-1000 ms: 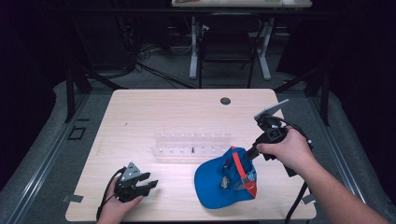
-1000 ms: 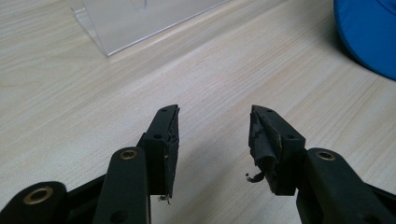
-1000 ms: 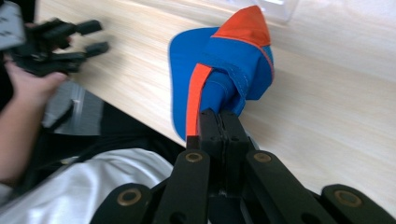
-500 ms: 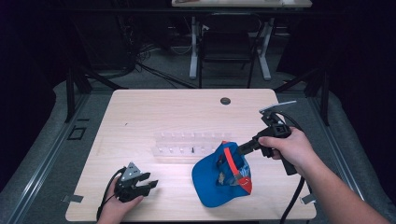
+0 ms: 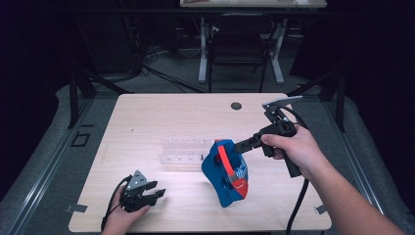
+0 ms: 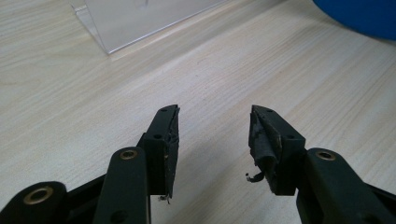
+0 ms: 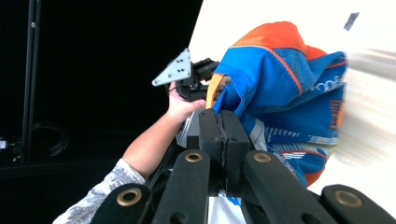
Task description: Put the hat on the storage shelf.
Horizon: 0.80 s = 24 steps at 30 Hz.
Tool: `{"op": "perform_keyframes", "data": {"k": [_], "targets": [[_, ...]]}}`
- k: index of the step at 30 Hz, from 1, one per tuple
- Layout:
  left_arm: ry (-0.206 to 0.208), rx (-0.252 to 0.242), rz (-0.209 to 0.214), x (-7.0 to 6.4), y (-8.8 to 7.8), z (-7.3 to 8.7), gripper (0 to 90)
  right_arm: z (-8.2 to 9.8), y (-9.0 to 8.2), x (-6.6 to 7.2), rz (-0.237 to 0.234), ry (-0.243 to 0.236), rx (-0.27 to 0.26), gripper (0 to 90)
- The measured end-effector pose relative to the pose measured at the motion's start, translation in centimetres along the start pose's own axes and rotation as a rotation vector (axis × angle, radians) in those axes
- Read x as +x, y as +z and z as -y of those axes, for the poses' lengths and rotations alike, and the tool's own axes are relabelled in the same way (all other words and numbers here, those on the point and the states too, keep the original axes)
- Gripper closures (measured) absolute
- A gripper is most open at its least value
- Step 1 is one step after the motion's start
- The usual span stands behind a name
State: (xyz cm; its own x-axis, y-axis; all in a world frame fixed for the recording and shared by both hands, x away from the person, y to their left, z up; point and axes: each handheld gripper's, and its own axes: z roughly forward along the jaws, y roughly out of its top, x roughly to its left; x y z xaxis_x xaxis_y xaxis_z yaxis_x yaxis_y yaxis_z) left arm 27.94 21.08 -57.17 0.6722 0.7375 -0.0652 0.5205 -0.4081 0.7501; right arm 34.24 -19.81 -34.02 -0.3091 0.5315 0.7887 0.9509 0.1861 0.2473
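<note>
A blue cap point(image 5: 226, 176) with orange-red trim hangs on edge over the right half of the wooden table point(image 5: 161, 115). My right gripper point(image 5: 238, 146) is shut on its upper rim. In the right gripper view the jaws point(image 7: 224, 122) are pressed together on the cap's point(image 7: 289, 79) fabric. Whether the cap's lower edge touches the table I cannot tell. My left gripper point(image 5: 155, 193) rests at the table's front left, open with nothing between its fingers point(image 6: 215, 126). The cap's blue edge point(image 6: 362, 16) shows at the top right of the left gripper view.
A clear plastic rack point(image 5: 188, 151) lies on the table just left of the cap and shows again point(image 6: 140, 18) ahead of the left jaws. A dark round grommet point(image 5: 236, 105) sits near the far edge. Table legs and a chair point(image 5: 237, 49) stand beyond.
The right hand has risen and pulled the cap up from lying flat to hanging on edge. The left gripper has stayed put.
</note>
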Motion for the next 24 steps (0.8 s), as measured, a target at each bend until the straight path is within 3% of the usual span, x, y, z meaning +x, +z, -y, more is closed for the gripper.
{"op": "perform_keyframes", "data": {"k": [4,15,24], "targets": [[0.002,-0.002,0.002,0.0,0.0,0.0,53.4,-0.2,-0.4,1.0,-0.015,-0.024,-0.029,90.0],[0.005,0.012,0.007,-0.1,0.0,-0.1,53.5,-0.8,-2.1,2.2,-0.036,-0.038,-0.109,90.0],[0.0,0.009,0.008,0.0,-0.1,-0.1,53.5,-1.7,-2.2,3.0,-0.058,-0.042,-0.151,90.0]]}}
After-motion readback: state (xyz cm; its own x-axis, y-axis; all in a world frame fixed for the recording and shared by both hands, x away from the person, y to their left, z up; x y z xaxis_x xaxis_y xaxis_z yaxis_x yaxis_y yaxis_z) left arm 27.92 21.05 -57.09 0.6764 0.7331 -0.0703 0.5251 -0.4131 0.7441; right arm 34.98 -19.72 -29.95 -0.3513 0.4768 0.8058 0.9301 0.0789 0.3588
